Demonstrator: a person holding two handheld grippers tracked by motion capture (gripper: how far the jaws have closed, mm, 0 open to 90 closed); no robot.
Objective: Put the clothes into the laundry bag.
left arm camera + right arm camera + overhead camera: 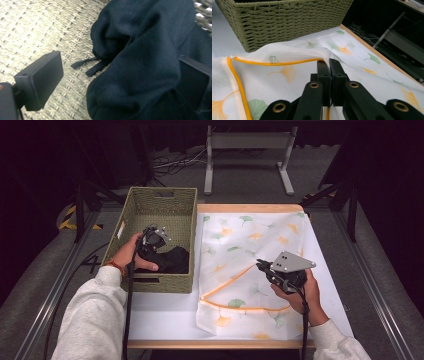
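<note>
Right gripper [261,265], near right of the bench [165,315]: fingers pressed together on a raised fold of the mesh laundry bag [250,270], right at its orange-trimmed opening [274,63]. The fabric peaks between the fingertips and drapes away on both sides. The rest of the bag lies flat on the bench, printed with ginkgo leaves.

Step in hand, as I judge it: fetch the dark garment [175,260] from the basket while the bag mouth is held up. To do it well, keep the right pinch high and steady so the mouth stays lifted, and sink the left fingers deep enough to take a thick bunch of cloth rather than a thin edge or the drawstring [87,65].

Left gripper [152,240], farther off at left, is down inside the woven basket [160,200]: fingers spread wide, holding nothing. The garment lies bunched in the basket's near right corner. In the left gripper view the cloth bulges between the fingers, against or over the right one [192,80] and apart from the left one [41,77], which stands over bare weave.
</note>
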